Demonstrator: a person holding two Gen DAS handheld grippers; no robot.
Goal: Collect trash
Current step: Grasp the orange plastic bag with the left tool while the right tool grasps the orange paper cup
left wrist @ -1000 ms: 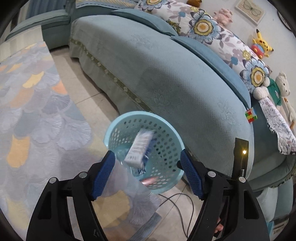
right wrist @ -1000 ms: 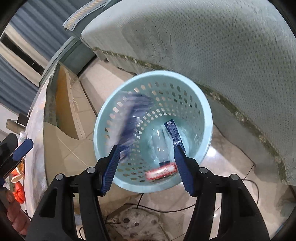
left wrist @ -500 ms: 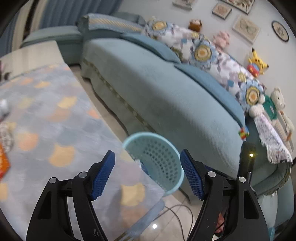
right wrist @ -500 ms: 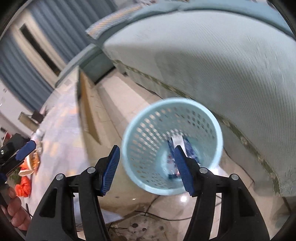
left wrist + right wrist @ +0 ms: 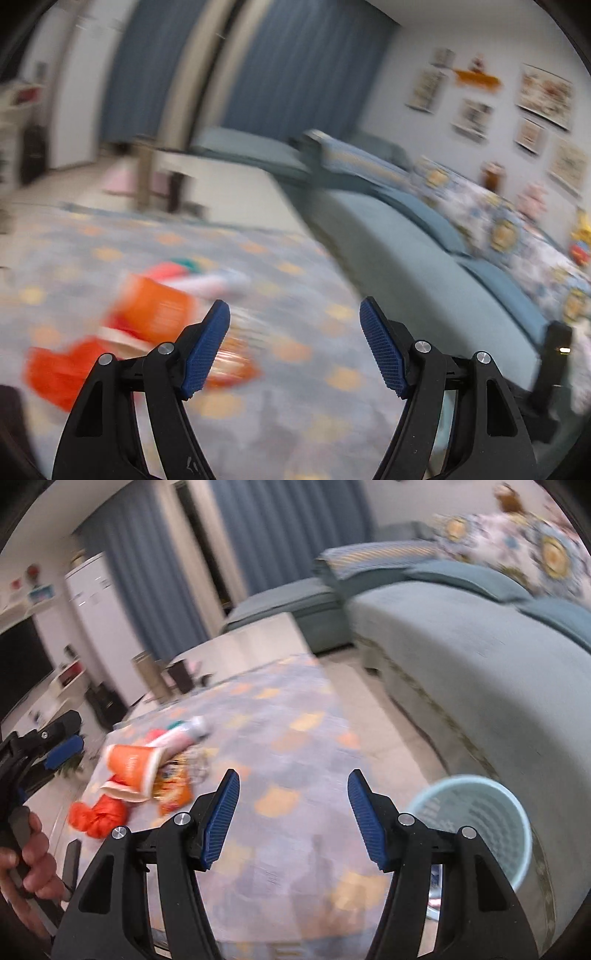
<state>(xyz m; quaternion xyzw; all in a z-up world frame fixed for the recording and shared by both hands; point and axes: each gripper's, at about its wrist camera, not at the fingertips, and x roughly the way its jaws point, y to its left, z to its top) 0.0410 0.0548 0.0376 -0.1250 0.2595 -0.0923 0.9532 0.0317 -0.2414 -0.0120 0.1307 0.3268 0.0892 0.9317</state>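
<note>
Both claws, left [image 5: 294, 350] and right [image 5: 293, 819], now released and empty, we've swung from the pale-blue perforated plastic basket [image 5: 476, 823] back toward the orange paper cup [image 5: 131, 766] on the desk [image 5: 295, 738].

Teal sofa [image 5: 480, 657] right of the tongs, floral cushions [image 5: 495, 218] along its back. Blue curtains [image 5: 280, 535] far ahead. Framed pictures [image 5: 543, 96] on pale wall, upper right. Patterned table top [image 5: 295, 738] directly ahead; beige floor tiles [image 5: 384, 716] between.

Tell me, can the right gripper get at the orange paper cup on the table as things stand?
Probably yes. The right gripper is open and empty, and the orange paper cup lies on top of the trash pile on the table, with only bare tablecloth between them.
</note>
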